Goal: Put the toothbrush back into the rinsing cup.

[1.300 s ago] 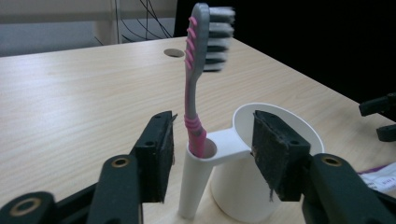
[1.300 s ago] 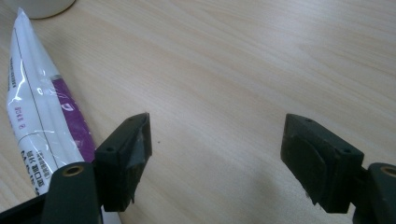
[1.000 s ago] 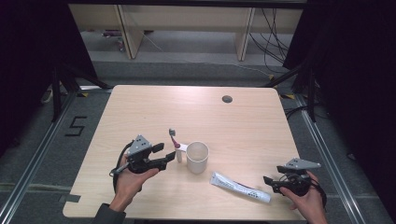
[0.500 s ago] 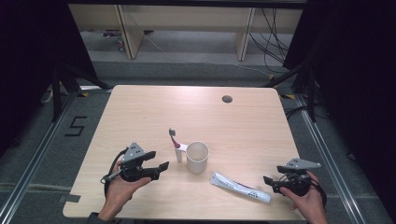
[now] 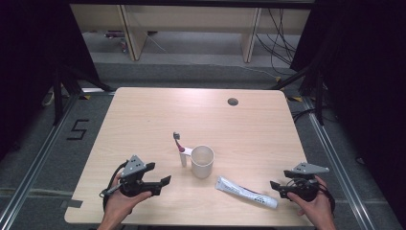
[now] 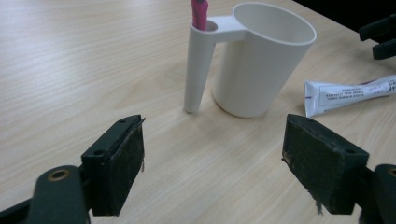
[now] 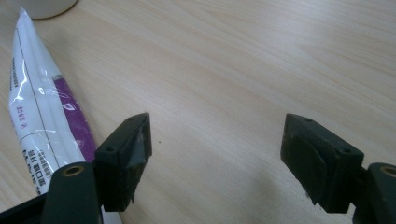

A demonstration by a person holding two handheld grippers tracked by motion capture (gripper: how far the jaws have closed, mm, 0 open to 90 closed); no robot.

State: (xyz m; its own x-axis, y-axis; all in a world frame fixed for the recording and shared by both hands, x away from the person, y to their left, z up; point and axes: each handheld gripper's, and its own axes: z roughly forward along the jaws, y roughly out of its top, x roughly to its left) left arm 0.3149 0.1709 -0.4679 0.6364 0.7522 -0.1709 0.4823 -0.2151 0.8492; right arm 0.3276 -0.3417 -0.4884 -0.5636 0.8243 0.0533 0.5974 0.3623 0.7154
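A: Looking at the left gripper (image 5: 160, 183): jaws are spread wide, holding nothing, sitting near-left on the table (image 5: 143, 115) and pointing right at the cup (image 5: 202, 161).

B: Agreed. Toothbrush (image 5: 178, 142) is standing upright in the cup's side holder, head up. In the left gripper view that holder tube (image 6: 198, 65) is sitting centred between the open jaws, a bit farther off, apart from them.

A: Probably why it is aiming that way, lining up on the brush or cup. Right gripper (image 5: 276, 188)?

B: Also wide open and empty, resting near-right. Toothpaste tube (image 5: 245, 192) is lying flat just left of it, between it and the cup; not touching, as far as I can tell.

A: Changes versus a second ago?

B: Left hand (image 5: 119, 206) is pulling back toward the near edge; it was close beside the brush then. Cup, brush, tube and right gripper are staying put.
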